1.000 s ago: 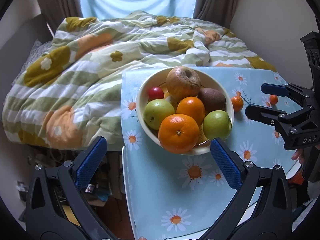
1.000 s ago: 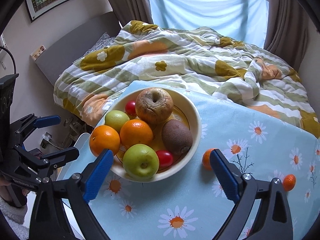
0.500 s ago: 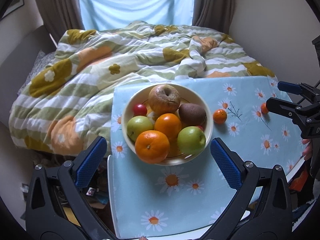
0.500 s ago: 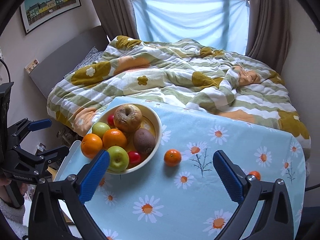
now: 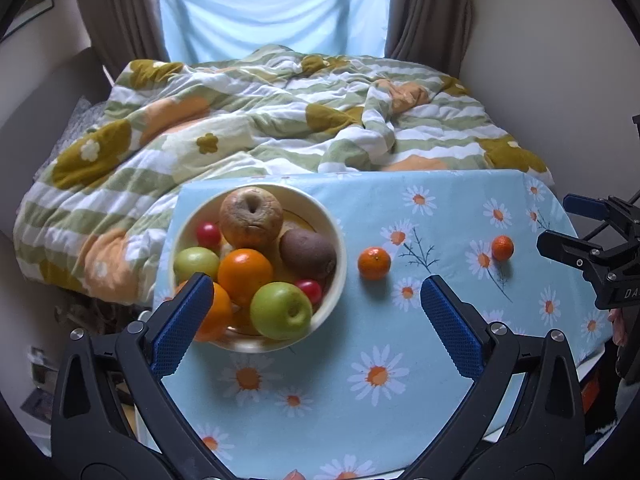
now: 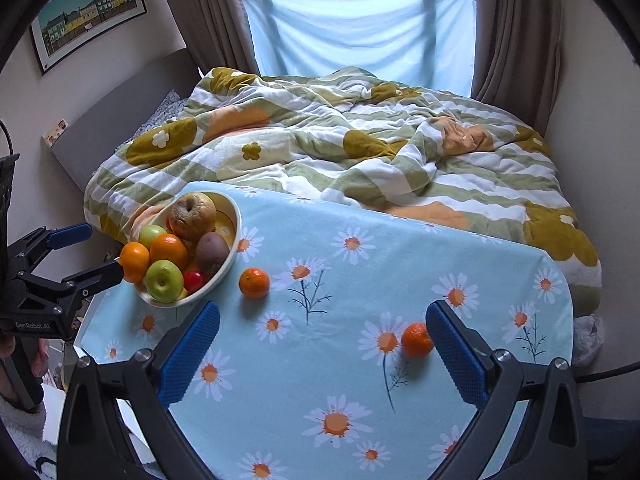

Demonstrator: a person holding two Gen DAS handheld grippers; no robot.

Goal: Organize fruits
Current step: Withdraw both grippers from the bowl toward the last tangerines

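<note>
A cream bowl [image 5: 341, 256] [image 6: 237, 236] stands near the table's left edge. It holds a wrinkled brown apple [image 5: 251, 216], a kiwi [image 5: 307, 252], oranges, green apples and small red fruits. A mandarin [image 5: 374, 263] [image 6: 254, 282] lies on the cloth just right of the bowl. A smaller mandarin [image 5: 502, 247] [image 6: 417, 339] lies farther right, close to my right gripper's right finger. My left gripper [image 5: 314, 288] [image 6: 100, 251] hangs open and empty above the bowl's near side. My right gripper [image 6: 323, 312] [image 5: 558, 220] is wide open and empty over the cloth.
The table [image 6: 360, 380] wears a light-blue daisy cloth and ends just left of the bowl. A bed with a green, white and orange quilt [image 6: 340, 148] lies right behind it. Curtains and a window stand at the back, walls on both sides.
Both grippers have drawn back and upward from the bowl, which now looks smaller and farther off. More of the table shows, with the two loose mandarins in view.
</note>
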